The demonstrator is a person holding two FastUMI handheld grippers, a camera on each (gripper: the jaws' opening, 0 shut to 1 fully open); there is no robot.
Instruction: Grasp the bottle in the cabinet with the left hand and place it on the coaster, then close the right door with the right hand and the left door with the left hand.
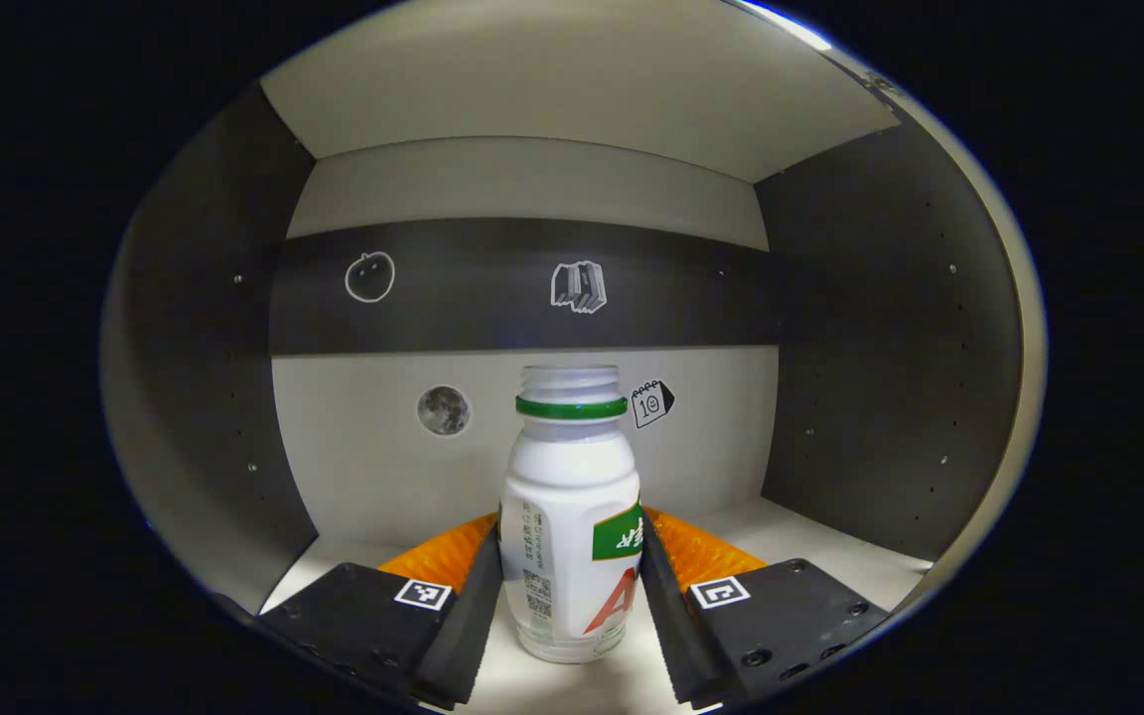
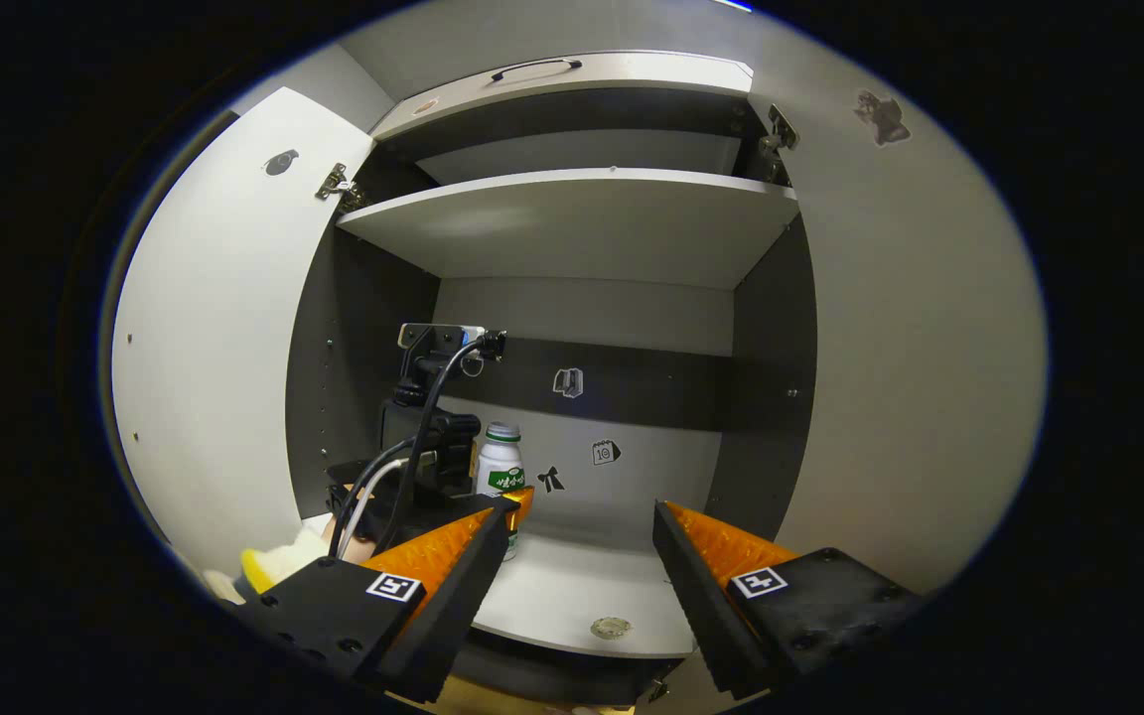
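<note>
A white bottle [image 1: 570, 536] with a green neck ring and no cap stands on the cabinet's pale floor [image 1: 810, 541]. My left gripper [image 1: 570, 521] is inside the cabinet, and both orange fingers press on the bottle's sides. In the right gripper view the same bottle [image 2: 500, 465] shows deep at the left, with the left gripper [image 2: 510, 497] and its cables around it. My right gripper [image 2: 582, 511] hangs open and empty in front of the cabinet. The left door [image 2: 205, 348] and the right door [image 2: 915, 348] are both swung wide. A small round disc [image 2: 611, 627], perhaps the coaster, lies near the floor's front edge.
A shelf [image 2: 572, 223] spans the cabinet above the bottle. Dark side walls [image 1: 870, 348] close in on both sides, and the back wall [image 1: 354, 467] carries small stickers. A gloved hand [image 2: 274, 568] holds the left gripper at the lower left.
</note>
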